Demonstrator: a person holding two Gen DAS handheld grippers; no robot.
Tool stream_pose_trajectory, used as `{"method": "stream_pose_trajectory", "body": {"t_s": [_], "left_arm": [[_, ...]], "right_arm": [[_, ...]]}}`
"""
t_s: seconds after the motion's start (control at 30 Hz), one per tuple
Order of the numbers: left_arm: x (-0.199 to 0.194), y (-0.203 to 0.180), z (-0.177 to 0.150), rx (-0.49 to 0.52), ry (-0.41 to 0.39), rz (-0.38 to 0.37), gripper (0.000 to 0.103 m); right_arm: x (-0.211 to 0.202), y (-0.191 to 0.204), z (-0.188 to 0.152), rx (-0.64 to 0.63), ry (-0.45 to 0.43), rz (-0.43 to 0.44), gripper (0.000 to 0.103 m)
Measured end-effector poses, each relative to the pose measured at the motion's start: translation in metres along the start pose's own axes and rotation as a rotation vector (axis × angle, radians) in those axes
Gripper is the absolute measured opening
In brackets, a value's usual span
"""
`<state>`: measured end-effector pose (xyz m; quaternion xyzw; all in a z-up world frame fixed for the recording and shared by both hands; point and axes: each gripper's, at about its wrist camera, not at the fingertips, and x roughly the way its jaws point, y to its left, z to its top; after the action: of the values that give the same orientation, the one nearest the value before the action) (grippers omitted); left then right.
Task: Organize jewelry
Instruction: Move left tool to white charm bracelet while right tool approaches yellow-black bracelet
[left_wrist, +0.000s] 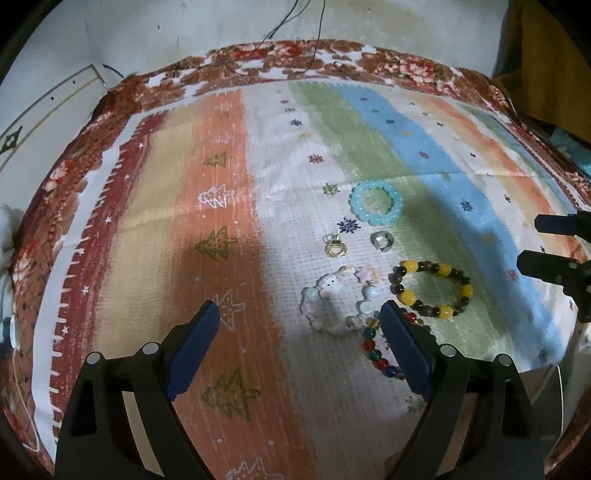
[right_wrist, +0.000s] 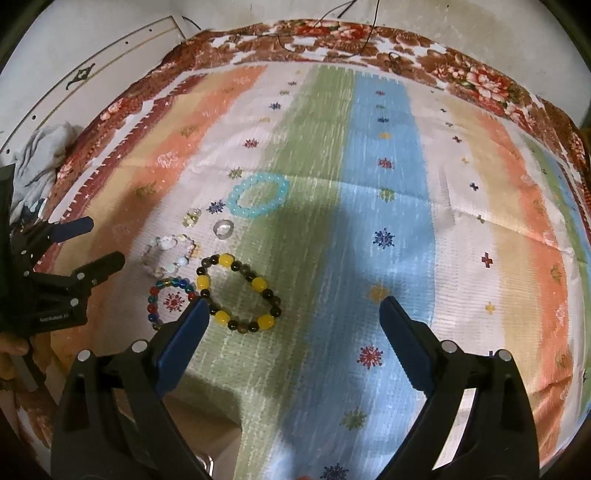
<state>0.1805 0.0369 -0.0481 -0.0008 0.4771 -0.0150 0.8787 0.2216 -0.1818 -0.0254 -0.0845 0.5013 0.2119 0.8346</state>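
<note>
The yellow-and-dark bead bracelet (right_wrist: 238, 293) lies flat on the striped cloth (right_wrist: 388, 221), its long axis slanting, just beside the right hand-held gripper (right_wrist: 293, 308), off its left fingertip; jaws apart, empty. The left hand-held gripper (left_wrist: 301, 314), also apart, is nearer the pastel charm bracelet (left_wrist: 338, 302).

The only lettering in view is a small white line of print on the black body of the left gripper (right_wrist: 90, 247), at the lower left of the right wrist view; it is too small and blurred to read, perhaps a maker's name.
</note>
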Motion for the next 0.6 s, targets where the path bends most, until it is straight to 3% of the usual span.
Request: {"method": "stream_pose_trajectory", "body": {"t_s": [0.6], "left_arm": [[0.037, -0.009, 0.007, 0.047, 0.076, -0.018, 0.087]], "right_arm": [[0.055, 0.007, 0.006, -0.056, 0.148, -0.044, 0.092]]}}
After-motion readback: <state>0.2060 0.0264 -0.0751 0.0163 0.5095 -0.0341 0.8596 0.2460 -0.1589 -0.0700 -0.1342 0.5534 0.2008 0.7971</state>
